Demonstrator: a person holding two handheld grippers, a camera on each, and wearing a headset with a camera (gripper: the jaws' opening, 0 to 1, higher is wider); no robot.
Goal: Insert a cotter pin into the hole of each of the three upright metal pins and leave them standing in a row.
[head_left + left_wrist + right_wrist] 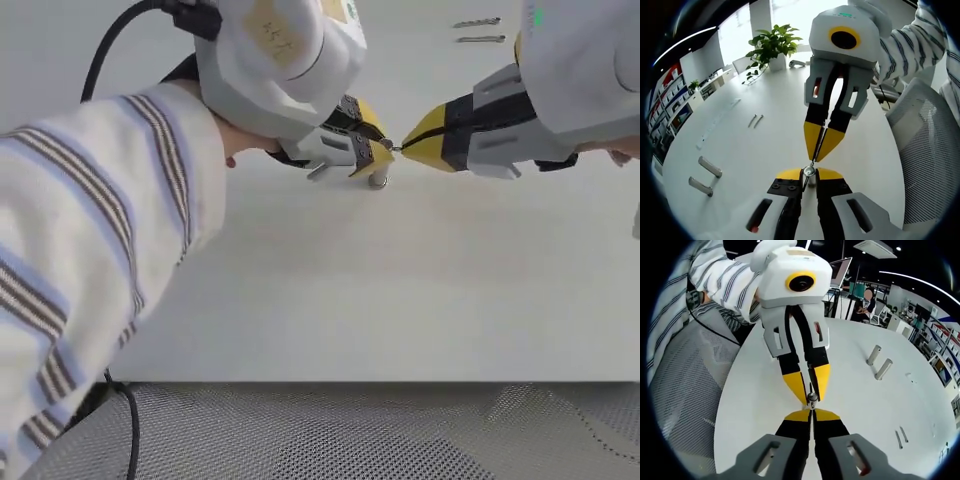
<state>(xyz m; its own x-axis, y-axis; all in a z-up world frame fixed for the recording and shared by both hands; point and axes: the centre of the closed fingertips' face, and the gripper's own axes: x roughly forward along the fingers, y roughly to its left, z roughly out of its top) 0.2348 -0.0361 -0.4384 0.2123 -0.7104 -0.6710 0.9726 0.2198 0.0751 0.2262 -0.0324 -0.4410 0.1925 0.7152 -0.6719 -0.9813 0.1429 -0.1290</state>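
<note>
The left gripper [368, 140] reaches in from the left side of the white bench [330, 290], with its yellow-tipped jaws closed around the top of 1 upright metal pin [378, 178]. The pin's foot rests on the bench surface, well back from the near edge. In the left gripper view the pin's round head [809, 171] sits pinched between the 2 jaw tips of that gripper. The right gripper [405, 146] comes in from the opposite side, so the 2 grippers meet tip to tip at the pin. Its jaws are drawn almost fully together on a thin cotter pin [813, 163], which points at the head of the metal pin and touches it. Whether the cotter pin has entered the hole is too small to tell. In the right gripper view the metal pin's head [812, 398] shows just beyond that gripper's own closed tips. 2 spare cotter pins [480, 30] lie side by side toward the far right of the bench, well apart from the work. 2 more metal pins [878, 361] sit close together further across the bench, and I cannot tell whether they stand or lie. A potted plant [772, 45] stands at the far edge of the bench, and a grey mesh chair [380, 430] sits just below the near edge. A striped sleeve [90, 230] covers the arm behind the left gripper.
</note>
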